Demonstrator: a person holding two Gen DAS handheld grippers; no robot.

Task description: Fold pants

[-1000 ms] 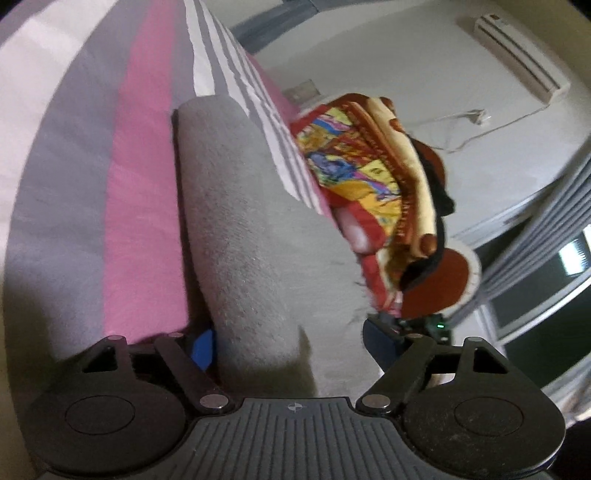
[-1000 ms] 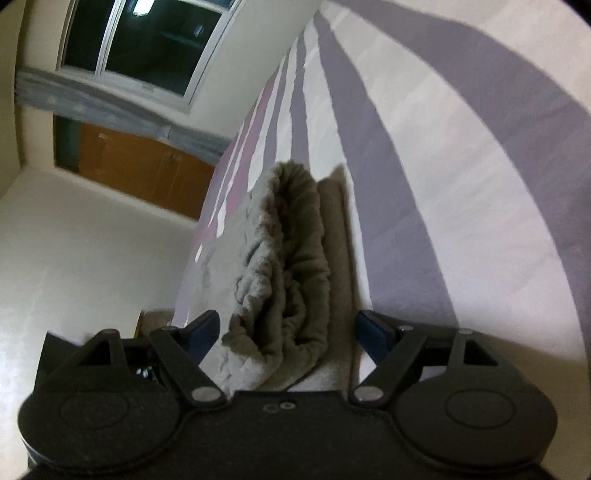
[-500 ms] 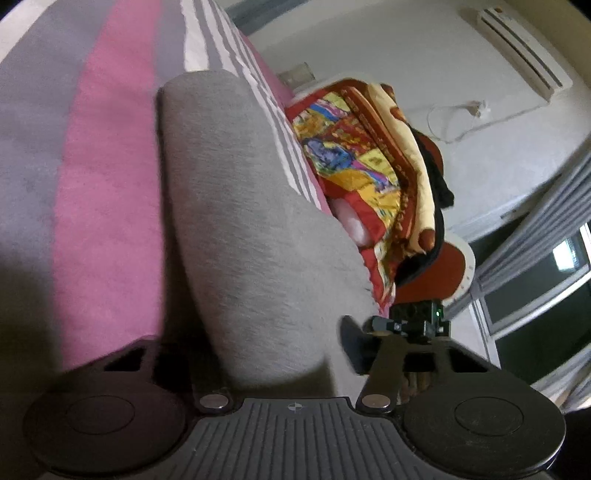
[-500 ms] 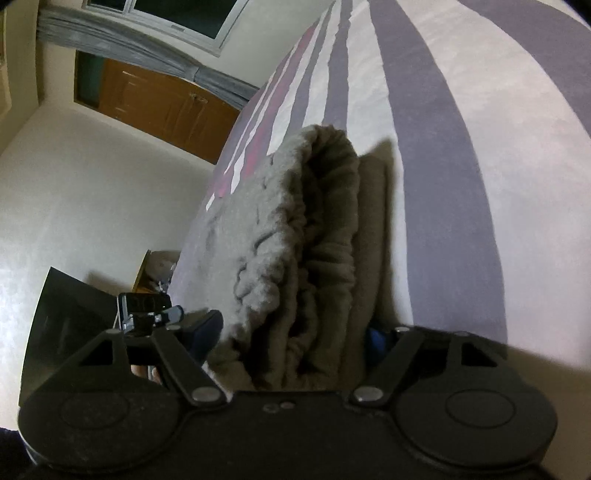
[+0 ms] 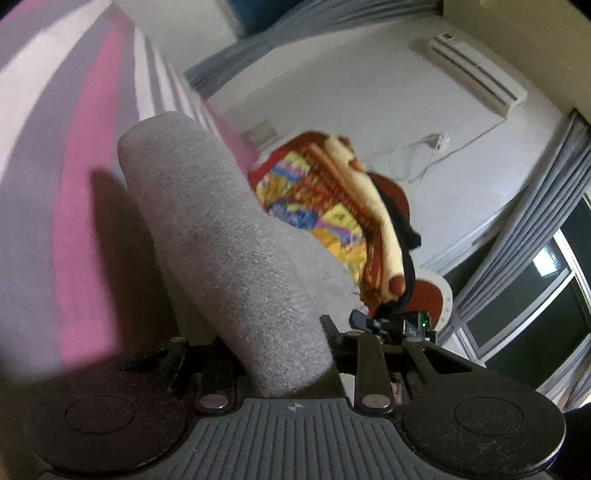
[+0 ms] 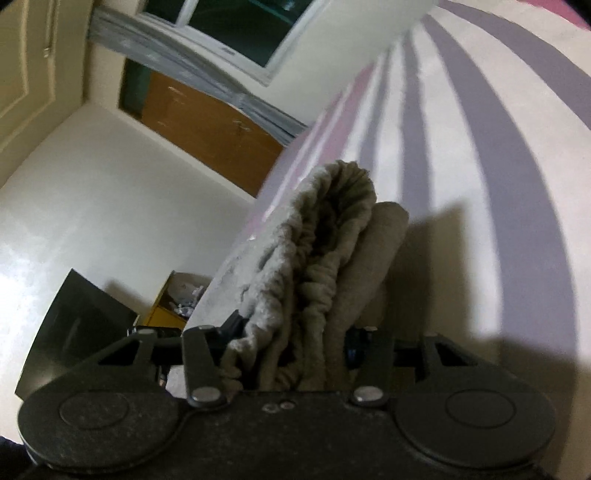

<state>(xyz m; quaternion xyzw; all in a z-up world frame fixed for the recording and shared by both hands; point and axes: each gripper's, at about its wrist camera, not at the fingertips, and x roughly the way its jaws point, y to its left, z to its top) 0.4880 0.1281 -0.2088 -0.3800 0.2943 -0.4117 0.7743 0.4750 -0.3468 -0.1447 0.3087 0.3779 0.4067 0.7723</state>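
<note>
Both ends of the grey pants (image 5: 236,236) gripped and lifted a little above the striped bed cover (image 5: 74,192).

In the left wrist view: left gripper (image 5: 280,354) at bottom centre, jaws closed onto a smooth, rolled-looking stretch of the cloth, which runs up and left from the jaws toward the middle of the frame. Dark shadow under the cloth at centre left, so probably hanging clear of the cover there. Bright patterned blanket (image 5: 332,214) heaped just right of centre, close behind the cloth. Air conditioner (image 5: 476,74) on the wall at upper right.

In the right wrist view: right gripper (image 6: 291,350) at bottom centre, jaws clamped on the gathered waistband (image 6: 325,236), several bunched layers pinched together and rising to mid-frame. Striped cover filling the right half; window (image 6: 243,26) at top centre, wooden door (image 6: 210,125) below it.

Likely stage: carrying or laying over the doubled pants for the next fold.

Risks from here:
- Thick bunch at the waistband only partly caught; an inner layer could slip free and undo the stack.
- Uneven pull between the two ends could twist the fold, leaving edges out of line.
- Swinging toward the heaped blanket could snag or drag the cloth.
- Setting down while slack could trap wrinkles.
</note>
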